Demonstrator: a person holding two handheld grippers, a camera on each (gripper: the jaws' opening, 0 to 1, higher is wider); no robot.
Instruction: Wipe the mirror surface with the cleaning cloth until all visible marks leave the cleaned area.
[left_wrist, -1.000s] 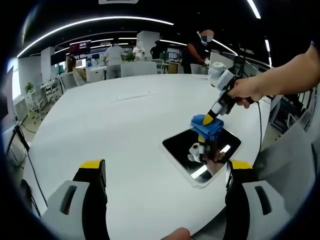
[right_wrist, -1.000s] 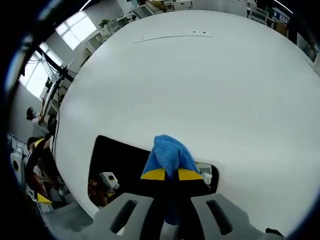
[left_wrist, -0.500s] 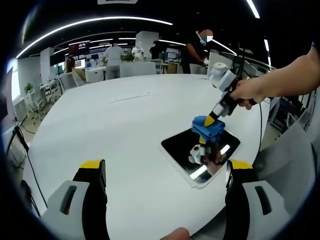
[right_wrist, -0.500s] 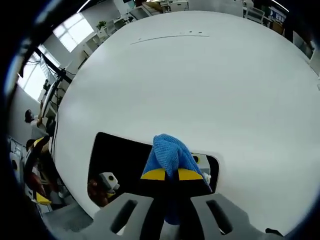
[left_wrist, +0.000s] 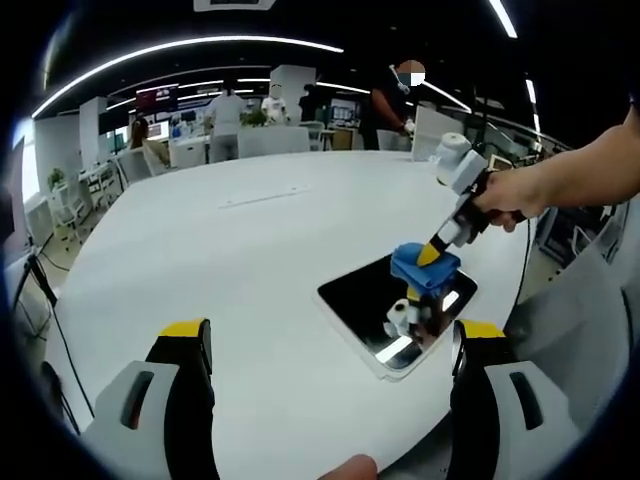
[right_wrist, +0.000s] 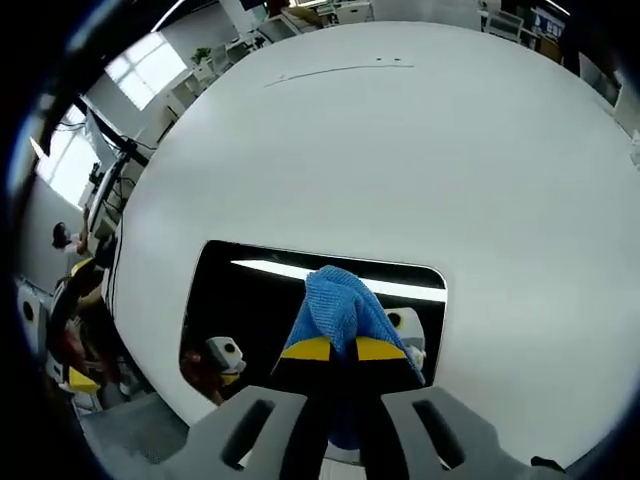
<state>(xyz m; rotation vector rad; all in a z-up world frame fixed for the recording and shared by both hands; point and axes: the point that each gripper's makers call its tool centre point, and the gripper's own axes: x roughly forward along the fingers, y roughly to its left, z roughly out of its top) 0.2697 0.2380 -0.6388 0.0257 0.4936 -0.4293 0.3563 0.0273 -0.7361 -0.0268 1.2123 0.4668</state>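
Note:
A dark rectangular mirror (left_wrist: 375, 305) (right_wrist: 250, 305) lies flat on the white round table (left_wrist: 230, 260) near its right edge. My right gripper (right_wrist: 343, 350) (left_wrist: 437, 255) is shut on a blue cleaning cloth (right_wrist: 338, 305) (left_wrist: 425, 268), and the cloth presses on the mirror's right part. A hand holds that gripper from the right. My left gripper (left_wrist: 330, 340) stands open low over the table's near edge, apart from the mirror, with nothing between its fingers.
The white table (right_wrist: 400, 150) stretches wide beyond the mirror. Desks, chairs and several people (left_wrist: 395, 100) stand at the room's far side. A grey surface (left_wrist: 575, 310) lies past the table's right edge.
My right gripper has slid the cloth further over the mirror toward its right end; more of the mirror shows in the right gripper view. The left gripper has stayed put.

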